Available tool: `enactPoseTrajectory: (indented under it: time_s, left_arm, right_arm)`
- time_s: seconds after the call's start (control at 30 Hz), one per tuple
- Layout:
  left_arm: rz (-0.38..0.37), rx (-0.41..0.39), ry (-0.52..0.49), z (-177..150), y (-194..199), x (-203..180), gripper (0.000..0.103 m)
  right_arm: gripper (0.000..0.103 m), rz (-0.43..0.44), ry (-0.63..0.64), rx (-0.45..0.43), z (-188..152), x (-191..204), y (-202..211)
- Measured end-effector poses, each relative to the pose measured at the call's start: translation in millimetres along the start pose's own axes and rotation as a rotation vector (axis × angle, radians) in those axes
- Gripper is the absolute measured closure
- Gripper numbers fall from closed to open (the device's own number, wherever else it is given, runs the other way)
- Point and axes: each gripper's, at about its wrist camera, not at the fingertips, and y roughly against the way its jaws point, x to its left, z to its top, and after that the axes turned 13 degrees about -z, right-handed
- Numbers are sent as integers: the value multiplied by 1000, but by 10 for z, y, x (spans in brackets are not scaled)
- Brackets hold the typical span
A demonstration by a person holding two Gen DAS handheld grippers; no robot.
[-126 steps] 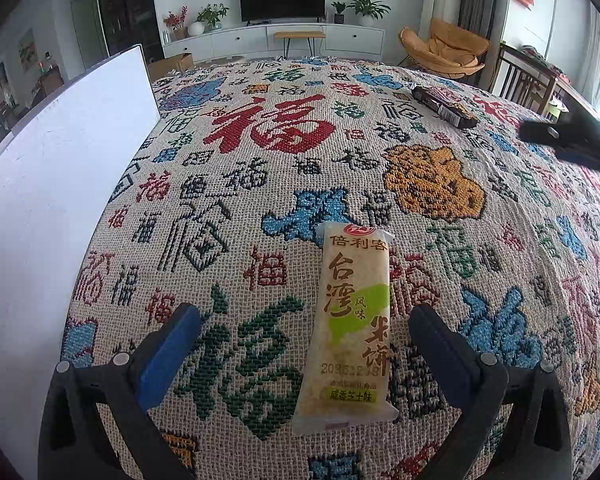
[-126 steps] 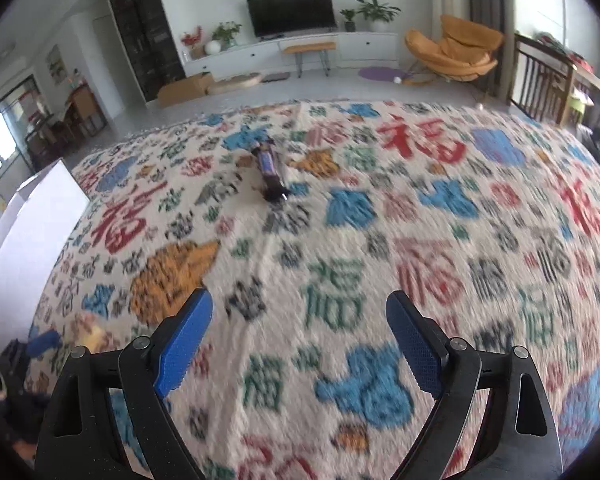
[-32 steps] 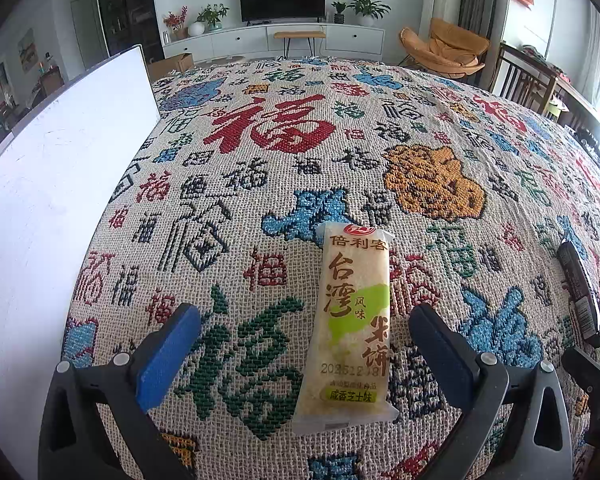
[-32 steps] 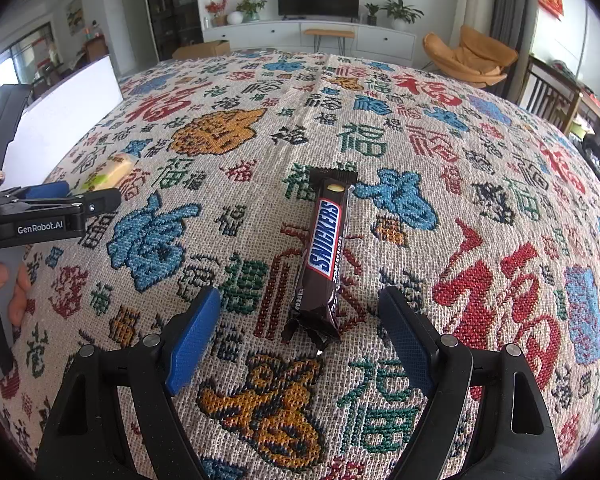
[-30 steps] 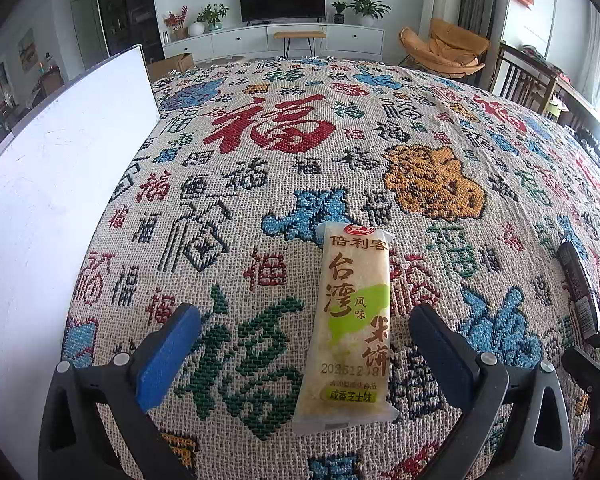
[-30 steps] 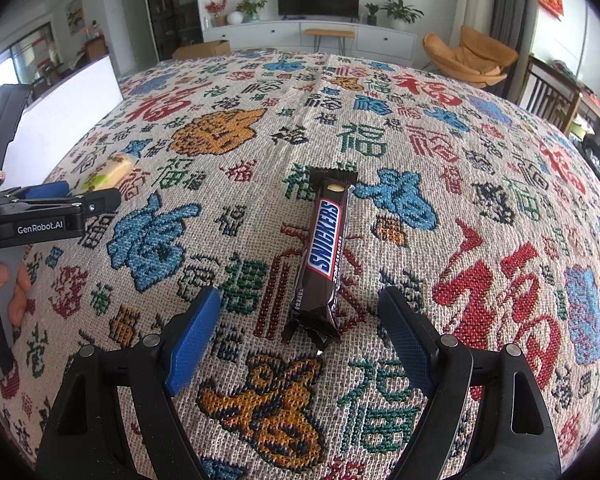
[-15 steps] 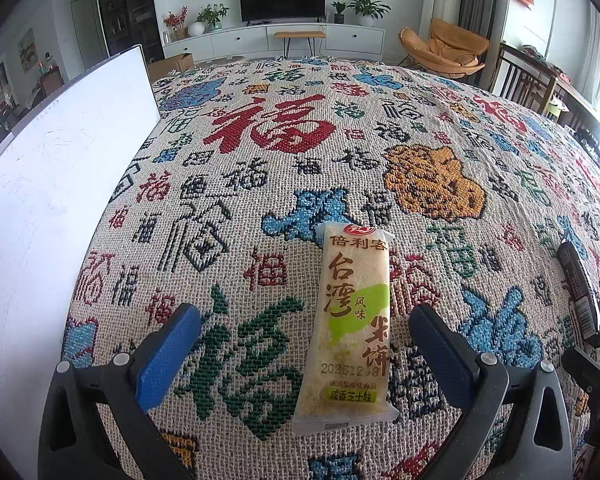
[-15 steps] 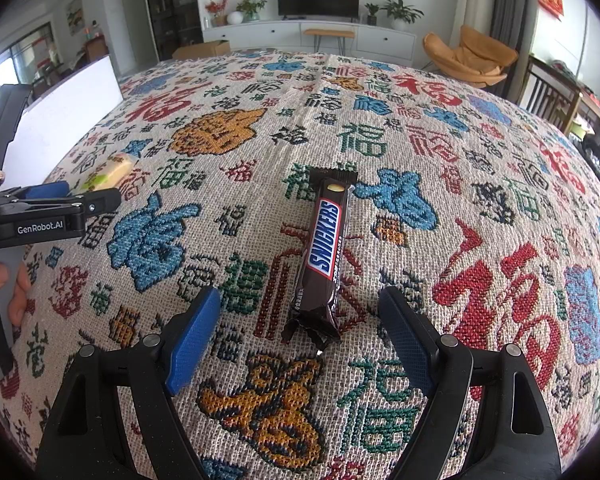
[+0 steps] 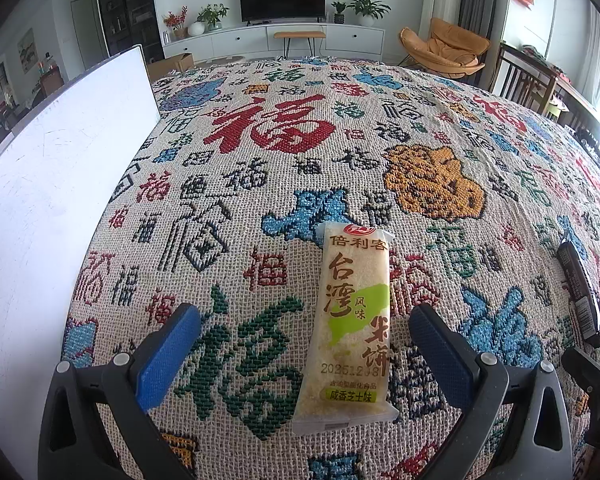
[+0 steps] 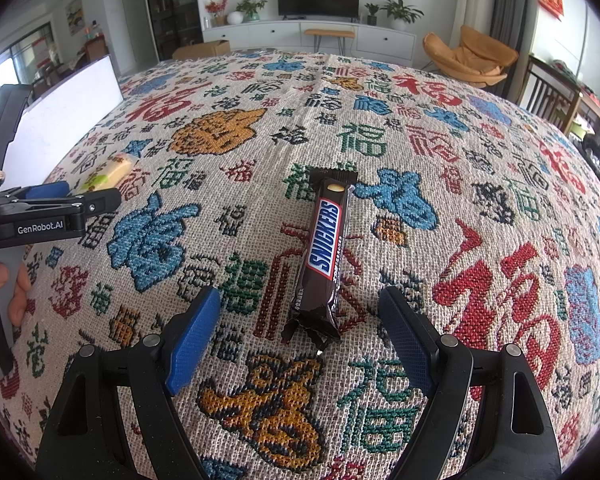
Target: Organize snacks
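Woven cloth (image 9: 300, 152) patterned with red, blue, green and orange characters is covering the desk under both of my tongs. I am holding the left tongs (image 9: 304, 344) low over it with the blue pads (image 9: 168, 356) spread wide, gripping nothing, and the pale yellow rice cracker packet (image 9: 350, 324) is lying flat on the cloth between them, lengthwise along my line of sight, closer to the right pad than the left and touching neither. I am holding the right tongs (image 10: 300, 336) spread wide too, empty, with the brown Snickers bar (image 10: 324, 256) lying on the cloth between the pads, its crimped near end just ahead of them and its far end pointing away and slightly rightward. In the left wrist view the same bar (image 9: 578, 292) is showing at the right edge, well apart from the cracker packet. In the right wrist view the packet (image 10: 108, 172) is sitting far to the left, just behind my other tool (image 10: 48, 212). White board (image 9: 56, 208) is standing along the left edge of the desk.
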Motion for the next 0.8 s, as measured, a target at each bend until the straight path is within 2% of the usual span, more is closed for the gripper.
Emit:
enactPoseTrajectory:
  time_s: [0.6, 0.63, 0.7, 0.77, 0.8]
  left_arm:
    - [-11, 11, -8, 16, -8, 2, 0]
    - [-31, 52, -27, 58, -22, 6, 0]
    - [-93, 132, -32, 156, -31, 46, 0]
    - [-189, 155, 6, 205, 12, 105, 0]
    - [-222, 161, 28, 228, 21, 121, 0]
  right_arm:
    - [18, -2, -2, 2, -11, -1, -3]
    - [17, 11, -2, 11, -6, -17, -3]
    - [18, 108, 0, 97, 94, -122, -8]
    - [18, 247, -100, 164, 225, -383, 20]
    - [18, 286, -167, 188, 294, -531, 35]
